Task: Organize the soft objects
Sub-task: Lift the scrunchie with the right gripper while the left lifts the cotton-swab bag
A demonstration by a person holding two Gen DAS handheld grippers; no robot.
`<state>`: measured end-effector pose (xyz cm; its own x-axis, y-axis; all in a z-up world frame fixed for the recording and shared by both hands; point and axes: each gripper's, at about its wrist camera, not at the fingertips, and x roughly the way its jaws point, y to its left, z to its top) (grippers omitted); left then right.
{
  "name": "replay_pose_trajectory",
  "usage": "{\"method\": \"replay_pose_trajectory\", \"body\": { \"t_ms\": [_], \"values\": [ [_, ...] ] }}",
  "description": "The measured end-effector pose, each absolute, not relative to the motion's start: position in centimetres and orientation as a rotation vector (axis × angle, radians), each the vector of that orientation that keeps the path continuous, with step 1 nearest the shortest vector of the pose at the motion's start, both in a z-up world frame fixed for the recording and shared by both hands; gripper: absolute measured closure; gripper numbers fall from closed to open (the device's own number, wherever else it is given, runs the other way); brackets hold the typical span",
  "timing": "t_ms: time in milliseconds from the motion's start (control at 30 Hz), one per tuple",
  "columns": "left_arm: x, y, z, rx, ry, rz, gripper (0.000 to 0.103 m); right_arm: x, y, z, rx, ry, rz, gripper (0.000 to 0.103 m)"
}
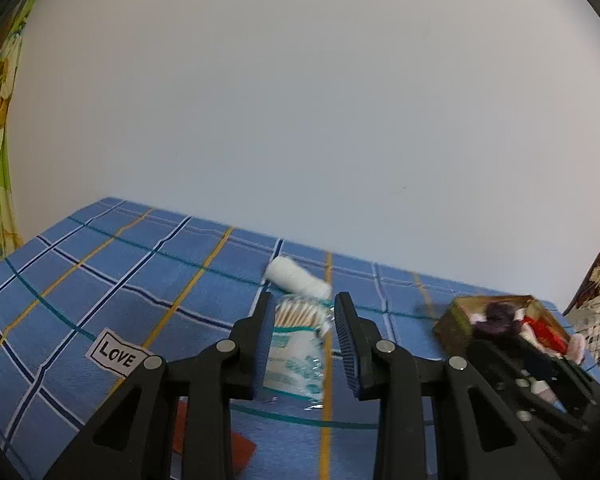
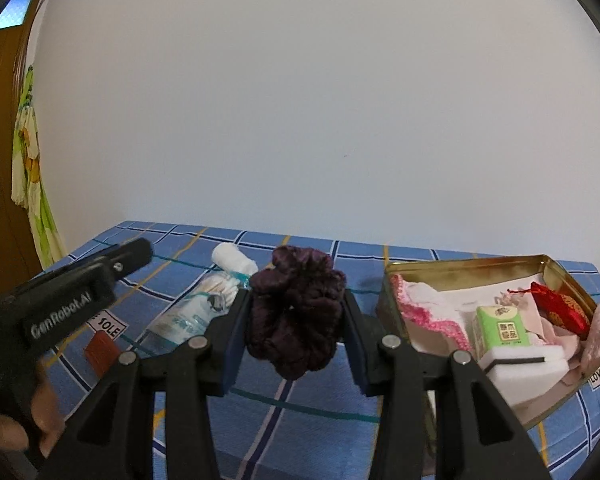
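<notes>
Scrunchie (image 2: 296, 312) pinched in our right gripper (image 2: 296, 320) for the tin (image 2: 460, 270); left gripper (image 1: 302, 344) straddles cotton-swab bag (image 1: 296, 356), closed to its narrowest.

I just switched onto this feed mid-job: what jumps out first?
The right gripper holds a dark purple scrunchie clamped above the blue checked cloth. To its right sits a gold tin already filled with soft bits. The bag of cotton swabs and the white roll lie on the cloth ahead of the left gripper.

One scrunchie (image 2: 296, 312), one tin (image 2: 476, 268), two tongs (image 2: 296, 320).
</notes>
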<state>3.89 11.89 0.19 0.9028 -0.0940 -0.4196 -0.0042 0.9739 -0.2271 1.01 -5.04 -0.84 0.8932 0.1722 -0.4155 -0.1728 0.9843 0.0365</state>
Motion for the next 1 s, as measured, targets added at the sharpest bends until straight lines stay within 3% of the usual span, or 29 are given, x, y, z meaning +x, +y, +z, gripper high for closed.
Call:
{"method": "replay_pose_trajectory", "body": {
  "t_ms": [333, 500, 667, 700, 800, 967, 1000],
  "values": [
    [12.6, 8.1, -4.4, -0.007, 0.823, -0.054, 0.068, 1.4, -5.3, -1.0, 0.012, 0.448, 0.184, 0.059],
    [12.9, 6.2, -4.7, 0.123, 0.798, -0.024, 0.067, 2.1, -5.8, -1.3, 0.032, 0.475, 0.194, 0.058],
    [12.5, 7.4, -4.2, 0.022, 0.790, -0.099, 0.067, 2.5, -5.9, -1.5, 0.046, 0.495, 0.209, 0.058],
    [12.4, 7.8, -4.2, -0.027, 0.789, -0.140, 0.064, 2.5, -5.9, -1.5, 0.048, 0.496, 0.212, 0.058],
    [12.3, 8.1, -4.1, -0.091, 0.801, -0.184, 0.032, 2.4, -5.9, -1.5, 0.046, 0.496, 0.215, 0.058],
    [12.2, 5.9, -4.3, 0.070, 0.815, -0.128, 0.031, 2.6, -6.0, -1.5, 0.048, 0.496, 0.209, 0.058],
    [12.2, 5.9, -4.4, 0.081, 0.815, -0.119, 0.042, 2.6, -6.0, -1.5, 0.049, 0.496, 0.209, 0.058]
  ]
}}
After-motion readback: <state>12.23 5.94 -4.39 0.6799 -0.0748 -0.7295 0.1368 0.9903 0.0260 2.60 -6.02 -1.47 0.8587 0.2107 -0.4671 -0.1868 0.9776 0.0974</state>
